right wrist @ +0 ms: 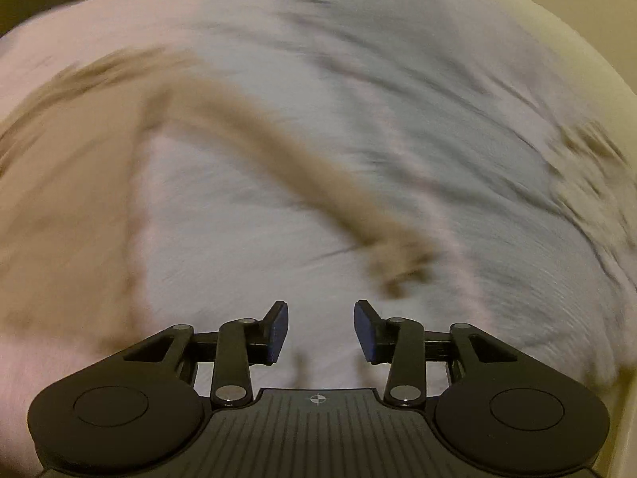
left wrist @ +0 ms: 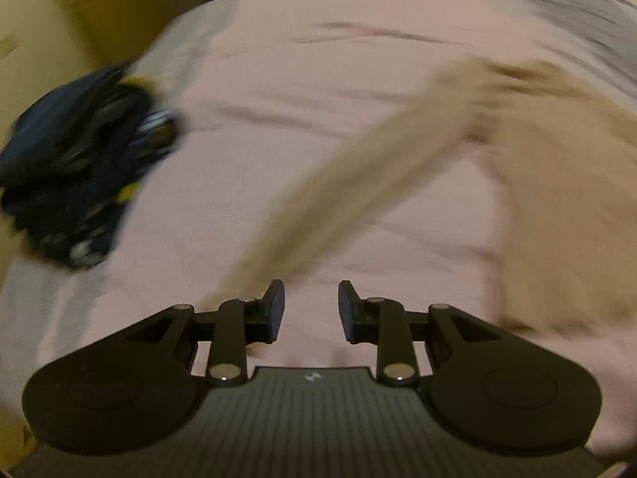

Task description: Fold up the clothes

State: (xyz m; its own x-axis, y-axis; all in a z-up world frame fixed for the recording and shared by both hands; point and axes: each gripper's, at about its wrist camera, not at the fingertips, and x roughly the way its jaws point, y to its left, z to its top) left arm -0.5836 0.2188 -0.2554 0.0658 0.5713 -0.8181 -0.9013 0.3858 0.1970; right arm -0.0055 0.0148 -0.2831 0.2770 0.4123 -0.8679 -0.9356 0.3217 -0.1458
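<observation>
Now both tongs are standing open with nothing between them. Left tongs (left wrist: 311,306) and right tongs (right wrist: 321,328) are hanging over the bed (left wrist: 278,139), where the tan garment (right wrist: 71,183) is lying, blurry, sleeve (right wrist: 278,151) stretching out.

Bare pink sheet (left wrist: 278,79) ahead, passable; dark clothes pile (left wrist: 79,159) blocks left; tan garment (left wrist: 557,199) right.

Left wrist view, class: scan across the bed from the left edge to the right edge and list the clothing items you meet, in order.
Dark navy garment with yellow details → long tan strip of cloth → broad tan garment body, all lying on the pink sheet.
</observation>
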